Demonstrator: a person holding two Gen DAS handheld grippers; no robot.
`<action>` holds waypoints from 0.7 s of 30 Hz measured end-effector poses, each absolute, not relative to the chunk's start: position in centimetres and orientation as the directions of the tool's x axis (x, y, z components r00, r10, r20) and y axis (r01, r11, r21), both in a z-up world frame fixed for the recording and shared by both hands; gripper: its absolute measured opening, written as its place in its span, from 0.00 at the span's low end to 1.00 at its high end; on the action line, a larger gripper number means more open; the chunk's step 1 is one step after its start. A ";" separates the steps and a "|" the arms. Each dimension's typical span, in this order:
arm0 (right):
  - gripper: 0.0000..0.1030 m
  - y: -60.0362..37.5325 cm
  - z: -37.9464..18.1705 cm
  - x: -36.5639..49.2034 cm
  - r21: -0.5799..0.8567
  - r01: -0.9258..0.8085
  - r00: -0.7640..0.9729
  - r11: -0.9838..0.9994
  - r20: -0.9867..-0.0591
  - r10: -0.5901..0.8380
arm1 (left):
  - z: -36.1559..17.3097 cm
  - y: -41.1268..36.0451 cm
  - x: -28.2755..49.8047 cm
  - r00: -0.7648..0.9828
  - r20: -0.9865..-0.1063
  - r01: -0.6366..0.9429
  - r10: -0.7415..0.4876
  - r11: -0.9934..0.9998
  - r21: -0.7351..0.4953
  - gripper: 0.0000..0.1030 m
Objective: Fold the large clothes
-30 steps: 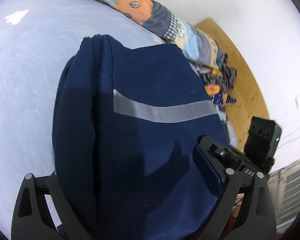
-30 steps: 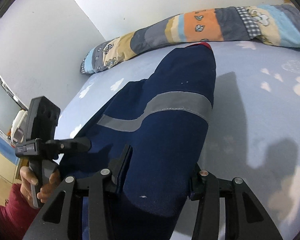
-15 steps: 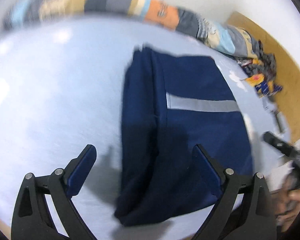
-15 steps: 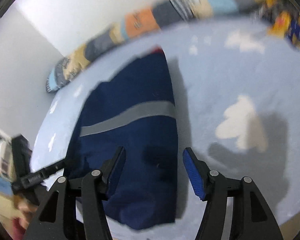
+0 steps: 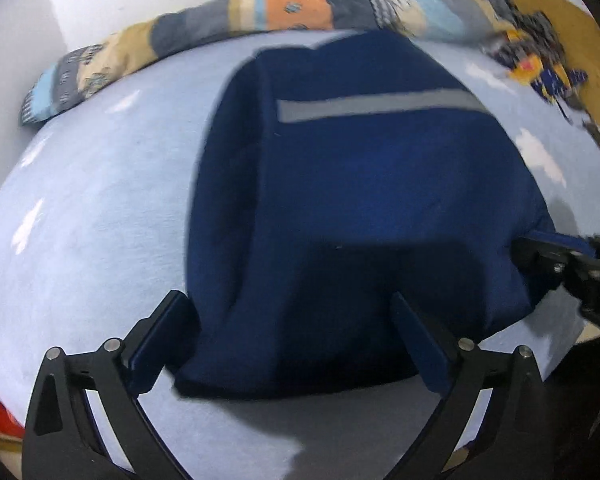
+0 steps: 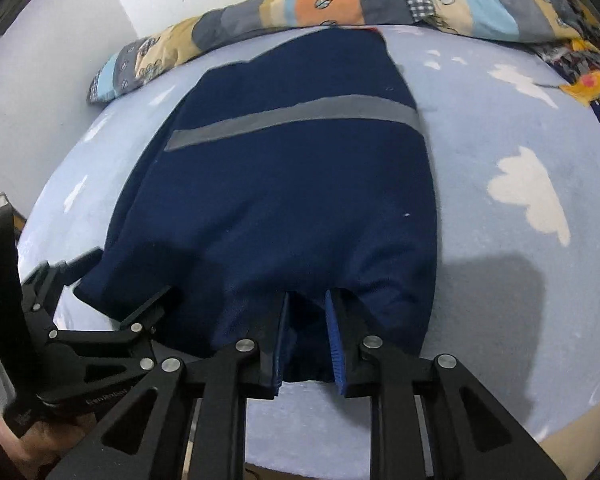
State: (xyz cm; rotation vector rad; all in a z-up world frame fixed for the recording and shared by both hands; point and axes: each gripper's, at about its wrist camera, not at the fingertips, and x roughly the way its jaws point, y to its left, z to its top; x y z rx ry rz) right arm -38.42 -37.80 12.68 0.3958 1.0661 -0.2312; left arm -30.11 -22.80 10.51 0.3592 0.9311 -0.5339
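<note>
Your left tongs (image 5: 292,340) are matte black, with open triangular cut-outs, silver round screw heads and dark blue pads. Your right tongs (image 6: 306,332) match, with ribbed blue pads (image 6: 336,344).

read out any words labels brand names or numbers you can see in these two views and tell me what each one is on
Left hand-held gripper: small raised lettering on its black body, seen in the right wrist view, too blurred to read.
Navy garment: a plain grey stripe, no text.
Patchwork quilt: printed leaf and cloud pictures only, no words.
Blue bed sheet: white cloud shapes, no words.
Nothing readable in the left wrist view.
</note>
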 end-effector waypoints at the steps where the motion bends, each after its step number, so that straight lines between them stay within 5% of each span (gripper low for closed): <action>1: 0.20 -38.0 13.3 -39.2 0.230 0.383 0.497 0.895 -0.868 0.010 | 11.2 -22.1 -30.4 0.505 -0.819 0.558 -0.274 0.827 0.068 0.98; 7: 0.30 -37.9 18.5 -45.0 0.229 0.412 0.630 0.882 -0.770 -0.095 | 17.1 -19.2 -35.0 0.679 -0.663 0.538 -0.314 0.828 0.159 0.98; 11: 0.50 -36.2 21.4 -49.1 0.150 0.412 0.682 0.899 -0.704 -0.195 | 19.5 -17.4 -37.7 0.741 -0.565 0.531 -0.362 0.832 0.163 0.99; 18: 0.64 -34.3 23.0 -51.3 0.054 0.391 0.715 0.919 -0.647 -0.266 | 19.0 -14.4 -38.2 0.713 -0.583 0.515 -0.390 0.856 0.057 0.99; 21: 0.64 -34.6 22.4 -51.3 0.131 0.382 0.723 0.915 -0.659 -0.208 | 18.8 -13.8 -38.6 0.699 -0.591 0.503 -0.402 0.864 0.008 0.99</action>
